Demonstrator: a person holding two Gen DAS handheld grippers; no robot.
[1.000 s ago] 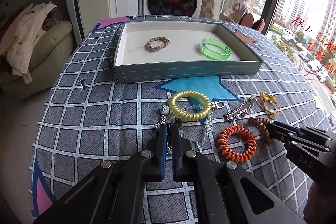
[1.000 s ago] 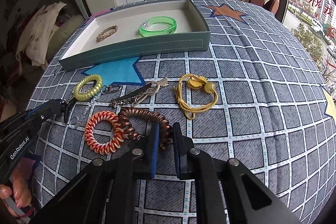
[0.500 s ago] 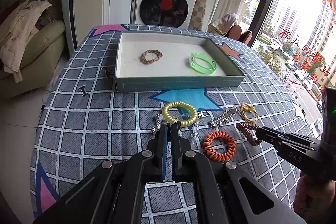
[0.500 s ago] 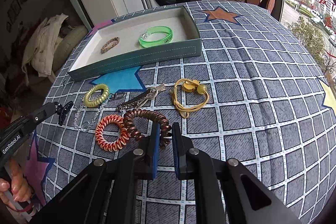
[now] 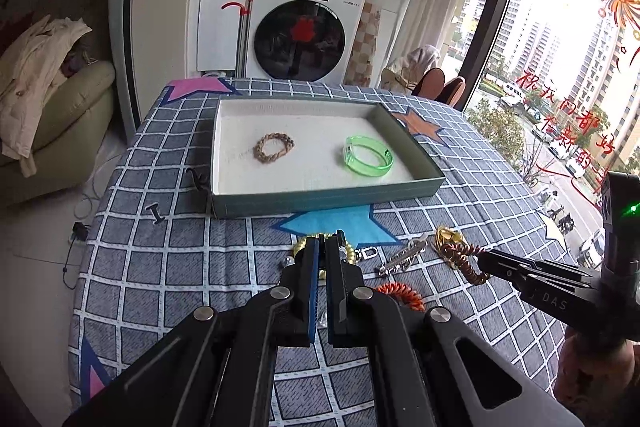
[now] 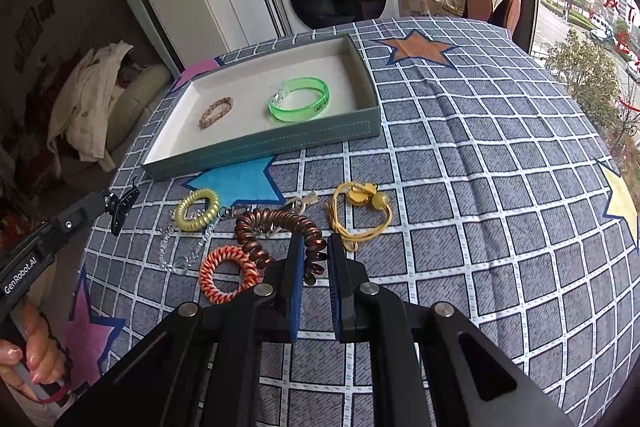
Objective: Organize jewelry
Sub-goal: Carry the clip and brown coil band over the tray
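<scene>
At the far left of the right wrist view, a hand [image 6: 28,367] holds the left gripper [image 6: 120,209], whose jaws are closed on a small black claw clip [image 6: 122,206] lifted off the table. Just right of it on the checked tablecloth [image 6: 480,187] lie a yellow coil bracelet [image 6: 198,209] and a clear chain [image 6: 176,255] trailing below it. Behind them sits the teal tray [image 6: 260,151], holding 2 pieces: a braided tan bracelet [image 6: 216,112] to the left and a green bangle [image 6: 299,99] to the right, well apart. Below the yellow coil rests an orange coil bracelet [image 6: 228,275]. Next comes the right gripper [image 6: 314,255], jaws clamped on one end of a brown coil bracelet [image 6: 272,231]; the coil arches up to the left, its far end hanging over the orange one. A silver clasp [image 6: 298,203] lies behind the brown coil. Further right is a yellow cord bracelet [image 6: 360,215] with beads, flat on the cloth.

In the left wrist view the left fingers [image 5: 308,267] stand nearly together, with the yellow coil partly hidden behind their tips; the clip itself cannot be made out there. To the right, the right gripper carries the brown coil above the table. A washing machine [image 5: 304,27] stands behind the table.
</scene>
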